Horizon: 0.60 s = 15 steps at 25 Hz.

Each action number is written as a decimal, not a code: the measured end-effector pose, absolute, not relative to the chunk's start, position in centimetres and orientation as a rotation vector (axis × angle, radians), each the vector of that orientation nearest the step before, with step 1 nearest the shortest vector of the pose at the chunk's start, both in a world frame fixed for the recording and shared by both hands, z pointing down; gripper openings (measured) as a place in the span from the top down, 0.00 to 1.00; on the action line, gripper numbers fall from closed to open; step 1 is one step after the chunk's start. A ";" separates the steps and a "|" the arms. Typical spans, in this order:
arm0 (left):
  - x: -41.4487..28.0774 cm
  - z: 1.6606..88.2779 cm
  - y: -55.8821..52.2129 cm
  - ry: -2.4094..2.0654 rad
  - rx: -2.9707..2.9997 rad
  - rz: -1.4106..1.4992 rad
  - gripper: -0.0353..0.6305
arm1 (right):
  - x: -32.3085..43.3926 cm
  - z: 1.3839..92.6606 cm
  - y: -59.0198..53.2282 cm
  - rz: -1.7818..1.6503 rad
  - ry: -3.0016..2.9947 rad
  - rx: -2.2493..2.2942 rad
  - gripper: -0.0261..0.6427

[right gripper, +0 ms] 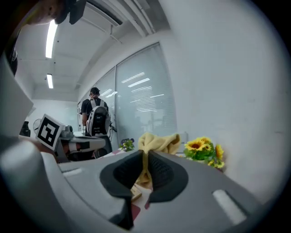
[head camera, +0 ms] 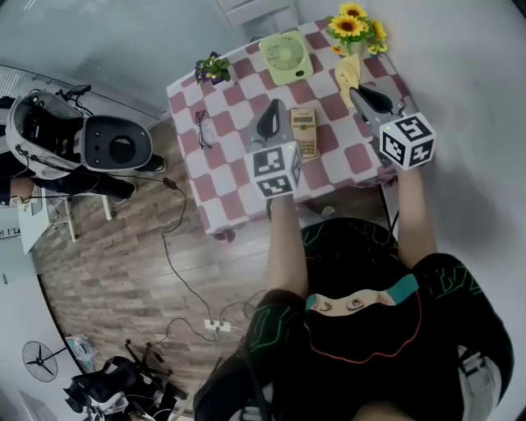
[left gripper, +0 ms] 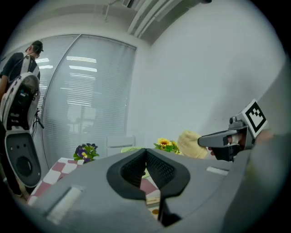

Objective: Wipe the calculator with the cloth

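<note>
The beige calculator lies on the red-and-white checked table. In the head view my left gripper hovers just left of it, jaws shut with nothing between them. My right gripper hovers to the calculator's right, shut on a yellow cloth that hangs from its tips. In the right gripper view the cloth bunches above the closed jaws. The left gripper view shows the cloth at the right gripper's tip, and a strip of the calculator under my left jaws.
A green fan stands at the table's far edge, sunflowers at the far right corner, a purple flower pot far left, and glasses near the left edge. A person with a backpack stands beyond the table.
</note>
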State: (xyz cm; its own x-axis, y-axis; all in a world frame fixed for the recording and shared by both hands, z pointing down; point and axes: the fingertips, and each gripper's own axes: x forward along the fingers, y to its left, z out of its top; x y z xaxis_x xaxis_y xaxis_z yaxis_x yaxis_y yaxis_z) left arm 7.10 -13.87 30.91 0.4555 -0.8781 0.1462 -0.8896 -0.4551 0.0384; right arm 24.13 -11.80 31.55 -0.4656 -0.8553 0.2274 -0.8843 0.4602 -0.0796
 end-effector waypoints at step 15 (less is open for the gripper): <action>9.1 24.8 -18.0 -1.598 2.742 0.084 0.93 | 30.1 25.4 -15.5 0.126 -2.530 1.868 0.91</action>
State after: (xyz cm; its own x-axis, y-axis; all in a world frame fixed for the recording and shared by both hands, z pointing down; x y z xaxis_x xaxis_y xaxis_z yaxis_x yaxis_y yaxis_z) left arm 9.11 -17.98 24.84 0.4922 -0.8700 0.0287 -0.8683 -0.4930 -0.0553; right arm 30.15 -15.54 25.44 -0.2957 -0.9543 0.0426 -0.9538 0.2925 -0.0681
